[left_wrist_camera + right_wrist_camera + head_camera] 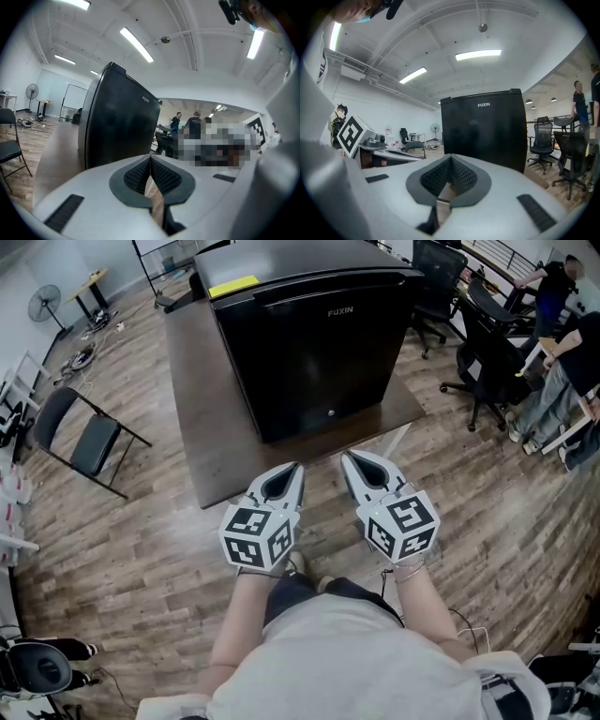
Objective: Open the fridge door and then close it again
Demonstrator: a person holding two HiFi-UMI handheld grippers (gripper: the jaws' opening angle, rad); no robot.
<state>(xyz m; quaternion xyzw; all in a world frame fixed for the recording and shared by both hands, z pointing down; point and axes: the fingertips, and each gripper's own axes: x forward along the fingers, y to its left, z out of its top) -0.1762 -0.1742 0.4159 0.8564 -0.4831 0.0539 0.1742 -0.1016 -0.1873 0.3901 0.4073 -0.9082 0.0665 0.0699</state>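
A small black fridge (305, 343) stands on a low brown platform (202, 442) in front of me, its door closed and facing me. The fridge (119, 126) fills the left gripper view's middle, and the fridge (485, 126) stands ahead in the right gripper view. My left gripper (296, 468) and right gripper (347, 458) hover side by side over the floor just short of the platform's near edge, well apart from the door. Both are shut with nothing between their pads.
A folding chair (80, 432) stands left of the platform. Black office chairs (487, 352) and seated people (562, 362) crowd the right side. A floor fan (44, 304) is at the far left. A yellow sticker (232, 285) lies on the fridge top.
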